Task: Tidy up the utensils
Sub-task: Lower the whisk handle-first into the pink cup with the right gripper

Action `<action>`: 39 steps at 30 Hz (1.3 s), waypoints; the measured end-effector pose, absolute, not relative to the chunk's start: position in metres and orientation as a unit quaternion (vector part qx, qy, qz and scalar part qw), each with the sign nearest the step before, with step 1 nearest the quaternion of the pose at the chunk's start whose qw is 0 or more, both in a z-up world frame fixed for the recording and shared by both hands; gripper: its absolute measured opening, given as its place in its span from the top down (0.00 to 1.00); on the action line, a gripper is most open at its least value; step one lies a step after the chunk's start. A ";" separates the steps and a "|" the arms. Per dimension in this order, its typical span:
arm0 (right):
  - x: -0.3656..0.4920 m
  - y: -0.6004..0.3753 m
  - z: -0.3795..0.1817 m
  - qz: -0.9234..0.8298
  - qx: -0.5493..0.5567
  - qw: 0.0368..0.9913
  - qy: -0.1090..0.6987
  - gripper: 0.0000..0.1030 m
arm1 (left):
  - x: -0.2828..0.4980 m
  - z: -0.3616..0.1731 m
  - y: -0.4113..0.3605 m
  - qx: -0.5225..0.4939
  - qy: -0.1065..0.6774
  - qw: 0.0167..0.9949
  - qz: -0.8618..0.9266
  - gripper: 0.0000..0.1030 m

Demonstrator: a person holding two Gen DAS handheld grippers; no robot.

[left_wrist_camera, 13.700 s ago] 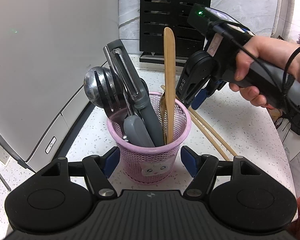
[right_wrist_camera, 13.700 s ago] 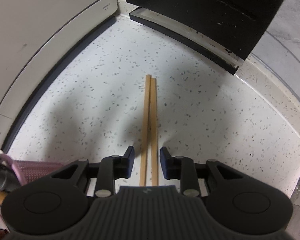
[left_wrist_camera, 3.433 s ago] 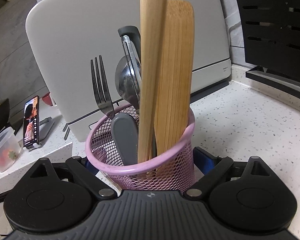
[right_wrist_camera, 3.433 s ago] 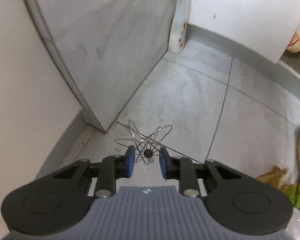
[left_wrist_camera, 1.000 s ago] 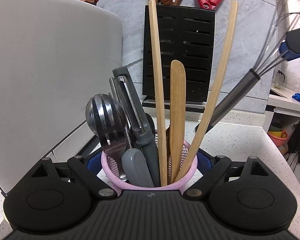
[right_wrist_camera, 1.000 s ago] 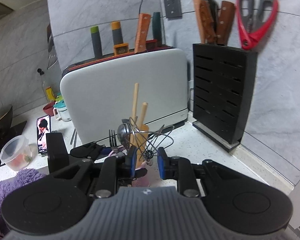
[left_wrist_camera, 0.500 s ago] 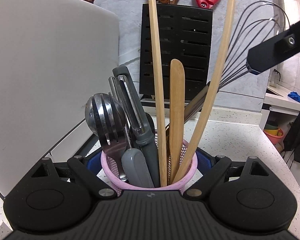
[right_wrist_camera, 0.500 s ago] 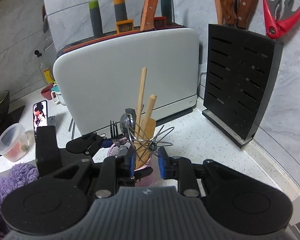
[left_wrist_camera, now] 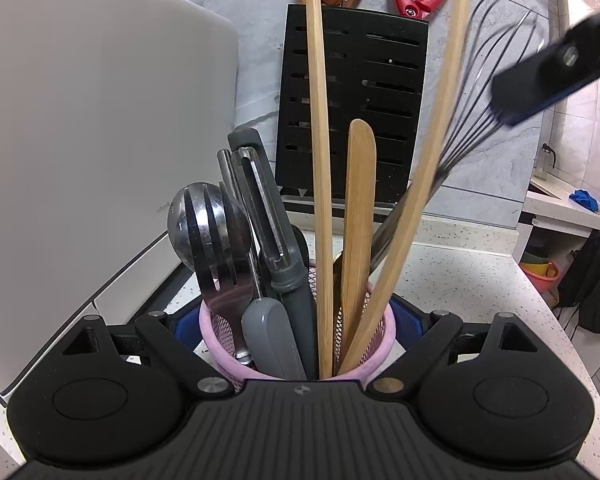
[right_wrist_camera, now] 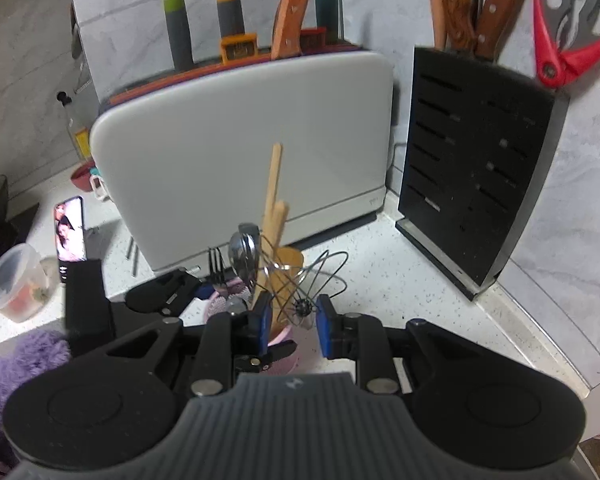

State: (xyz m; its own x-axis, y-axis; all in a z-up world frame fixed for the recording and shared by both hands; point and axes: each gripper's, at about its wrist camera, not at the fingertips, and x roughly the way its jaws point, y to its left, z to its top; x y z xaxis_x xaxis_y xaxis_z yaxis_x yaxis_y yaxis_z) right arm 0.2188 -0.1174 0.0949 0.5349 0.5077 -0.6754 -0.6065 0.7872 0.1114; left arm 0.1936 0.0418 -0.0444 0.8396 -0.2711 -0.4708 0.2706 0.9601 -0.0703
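My left gripper point(left_wrist_camera: 296, 320) is shut on the pink mesh utensil cup point(left_wrist_camera: 374, 354). The cup holds a fork point(left_wrist_camera: 216, 248), a spoon, a grey peeler point(left_wrist_camera: 272, 232), a wooden spatula point(left_wrist_camera: 358, 208) and two wooden chopsticks point(left_wrist_camera: 320, 168). A wire whisk point(left_wrist_camera: 484, 96) leans into the cup from the upper right, handle end down. In the right wrist view my right gripper point(right_wrist_camera: 292, 316) stands above the cup point(right_wrist_camera: 220, 304), with the whisk's wire head point(right_wrist_camera: 304, 280) between its blue pads; the jaws have widened around it.
A white appliance point(right_wrist_camera: 240, 152) stands behind the cup, with a black knife block point(right_wrist_camera: 480, 176) and red scissors point(right_wrist_camera: 568, 40) to its right. A phone point(right_wrist_camera: 70, 232) and a plastic tub point(right_wrist_camera: 16, 280) sit at left. The counter edge runs along the right.
My right gripper has lowered the whisk handle into the cup behind the right chopstick. Its jaws have spread apart around the whisk head. The left gripper keeps hold of the cup.
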 end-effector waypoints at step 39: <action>0.238 -0.066 0.033 0.347 -0.062 0.834 0.425 0.85 | 0.195 -0.043 0.042 0.003 0.248 0.957 -0.150 0.00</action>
State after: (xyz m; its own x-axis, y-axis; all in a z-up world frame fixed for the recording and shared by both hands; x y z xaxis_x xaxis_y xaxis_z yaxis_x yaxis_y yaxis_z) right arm 0.2383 -0.0659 0.0333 0.3988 0.5256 -0.7514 -0.6308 0.7520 0.1912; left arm 0.1953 0.0421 -0.0434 0.8322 -0.2867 -0.4746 0.2893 0.9547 -0.0694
